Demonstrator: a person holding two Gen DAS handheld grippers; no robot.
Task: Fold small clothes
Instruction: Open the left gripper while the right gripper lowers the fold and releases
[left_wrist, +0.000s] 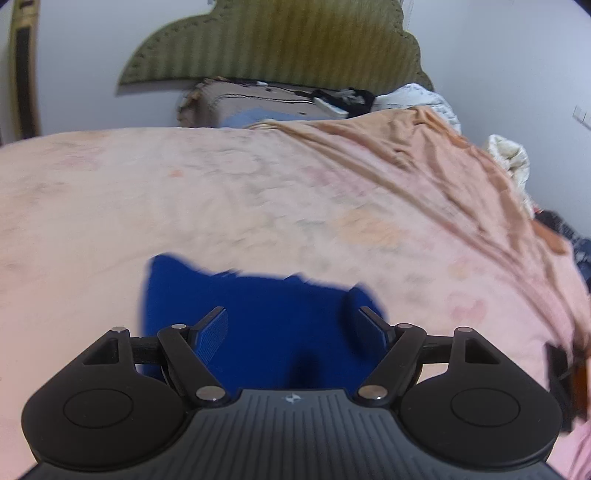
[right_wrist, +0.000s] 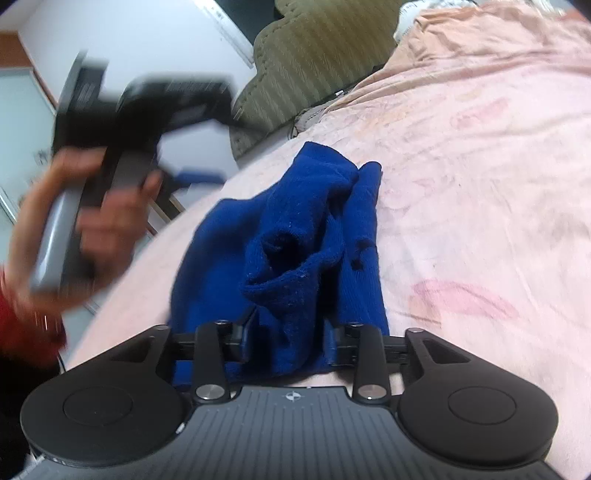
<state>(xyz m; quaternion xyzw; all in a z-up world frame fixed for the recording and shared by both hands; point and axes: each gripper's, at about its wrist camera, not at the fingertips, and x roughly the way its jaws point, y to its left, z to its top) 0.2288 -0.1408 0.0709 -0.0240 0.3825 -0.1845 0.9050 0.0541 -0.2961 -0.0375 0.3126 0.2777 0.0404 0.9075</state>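
Right gripper (right_wrist: 288, 339) jaws part-open astride a bunched fold of blue garment (right_wrist: 295, 236), pads not pressing. Left gripper (left_wrist: 295, 328) wide apart above same cloth, w/ nothing gripped. Garment crumpled on pink bed sheet (left_wrist: 258, 192), nr edge; striped headboard (left_wrist: 280, 40) behind.

Both views: soft, even indoor light, no clear source; no glare; colours slightly washed, pinkish cast. Left wrist view: blue garment (left_wrist: 258, 321) smeared w/ motion blur, edges soft; pink bedspread (left_wrist: 221, 192) beyond garment also smeared; faint shadow on garment near its lower edge. Right wrist view: garment fairly sharp, knit texture visible; person's hand (right_wrist: 99, 221) left of garment heavily motion-blurred; strong fisheye bend + dark vignette at corners in both.
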